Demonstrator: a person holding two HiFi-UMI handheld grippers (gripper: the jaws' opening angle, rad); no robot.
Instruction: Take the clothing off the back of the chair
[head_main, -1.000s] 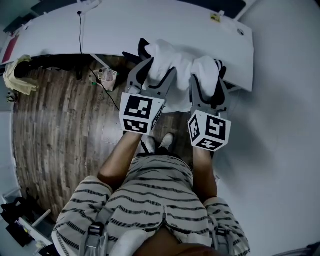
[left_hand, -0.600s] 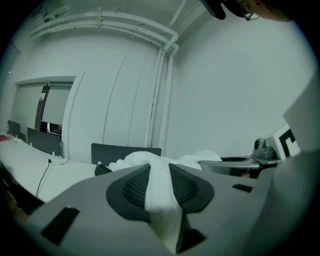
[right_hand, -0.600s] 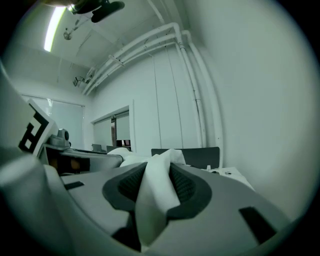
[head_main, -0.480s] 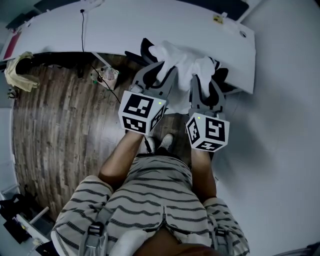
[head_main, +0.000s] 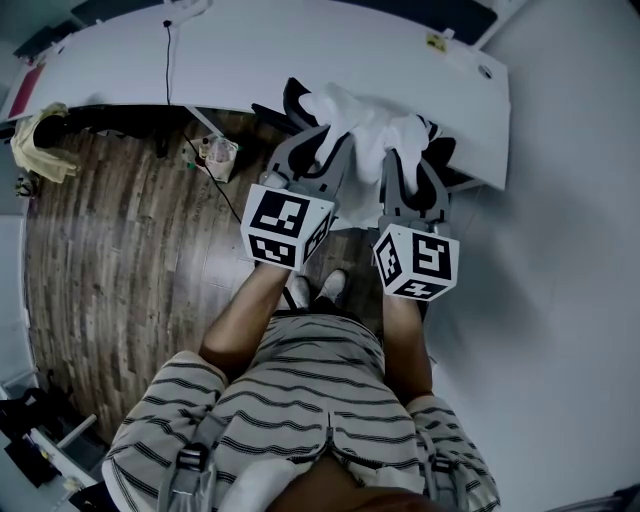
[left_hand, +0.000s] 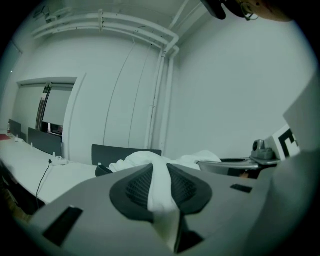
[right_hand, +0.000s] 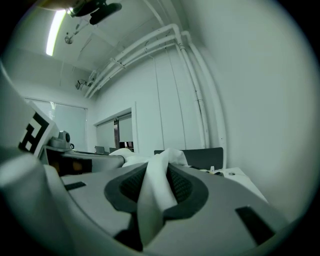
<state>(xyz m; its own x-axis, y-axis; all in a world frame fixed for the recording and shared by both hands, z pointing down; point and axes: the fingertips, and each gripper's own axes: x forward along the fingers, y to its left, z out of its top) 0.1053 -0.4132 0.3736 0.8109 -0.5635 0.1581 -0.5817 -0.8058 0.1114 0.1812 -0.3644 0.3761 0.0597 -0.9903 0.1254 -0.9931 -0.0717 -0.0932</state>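
Note:
A white piece of clothing (head_main: 365, 125) lies bunched over the back of a black chair (head_main: 292, 100) pushed up to the desk. My left gripper (head_main: 322, 138) has the garment's left part between its pads, and its jaws are closing. In the left gripper view a fold of the clothing (left_hand: 162, 192) is squeezed between the dark pads (left_hand: 137, 187) of the left gripper (left_hand: 160, 172). My right gripper (head_main: 410, 142) pinches the right part, its jaws closing too. In the right gripper view the clothing (right_hand: 152, 192) rises between the pads (right_hand: 180, 185) of the right gripper (right_hand: 157, 172).
A long white desk (head_main: 300, 50) runs behind the chair, with a black cable (head_main: 166, 60) over its edge. On the wooden floor (head_main: 120, 250) are a clear cup (head_main: 216, 156) and a yellowish cloth (head_main: 35, 140). A pale wall (head_main: 560, 250) stands at the right. The person's shoes (head_main: 315, 288) are below the grippers.
Both pairs of jaws have closed in on the white clothing, which is now gathered into a narrower bunch. The hands have hardly shifted.

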